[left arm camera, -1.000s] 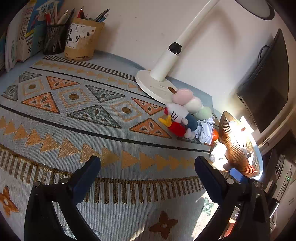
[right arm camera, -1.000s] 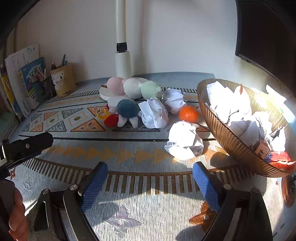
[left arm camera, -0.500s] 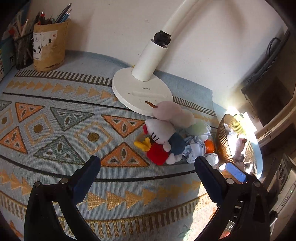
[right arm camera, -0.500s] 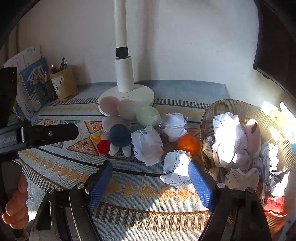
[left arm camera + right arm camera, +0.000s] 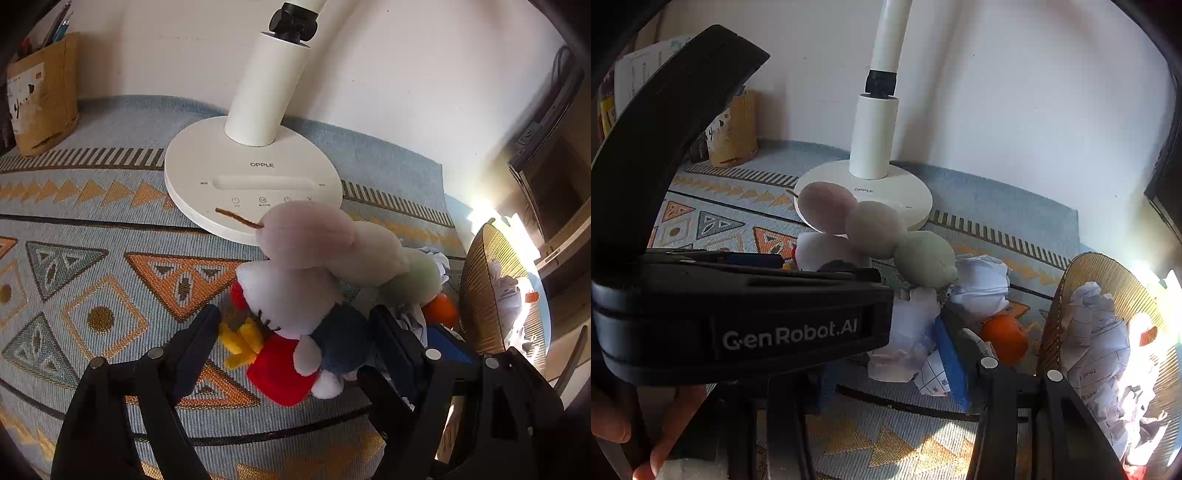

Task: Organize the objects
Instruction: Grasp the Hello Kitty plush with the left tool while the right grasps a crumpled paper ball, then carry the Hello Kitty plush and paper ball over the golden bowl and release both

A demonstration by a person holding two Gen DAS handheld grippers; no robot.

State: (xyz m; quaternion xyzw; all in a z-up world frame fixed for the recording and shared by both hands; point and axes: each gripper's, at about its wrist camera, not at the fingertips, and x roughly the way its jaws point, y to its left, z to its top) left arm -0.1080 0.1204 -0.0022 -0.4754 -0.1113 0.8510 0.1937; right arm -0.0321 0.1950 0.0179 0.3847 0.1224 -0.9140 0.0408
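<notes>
A small plush doll with a white head, dark blue body and red bow (image 5: pixel 295 317) lies on the blue woven cloth with orange triangle patterns (image 5: pixel 110 258), just in front of the round white base of a desk lamp (image 5: pixel 251 184). The left gripper (image 5: pixel 295 332) straddles this doll; its jaws are closing, the doll is between them, and the right finger looks to be against the blue body while the left finger stands just clear of the yellow and red parts. Behind the doll, three soft plush balls in a row, pink, cream and pale green (image 5: pixel 875 229), lean partly on the lamp base.

To the right of the doll, a crumpled ball of white printed paper (image 5: pixel 912 332) lies on the cloth. The right gripper (image 5: pixel 890 362) has this paper between its blue-padded fingers; its jaws are closing to a narrow gap, though the left gripper's black body hides one finger, so I cannot tell whether the pads press yet. A second crumpled paper (image 5: pixel 982 284) and a small orange ball (image 5: pixel 1004 339) lie just beyond. At far right stands a golden ribbed bowl-shaped basket (image 5: pixel 1056 325), holding more crumpled papers. At far left, against the wall, a brown paper pen holder (image 5: pixel 40 96) stands.
</notes>
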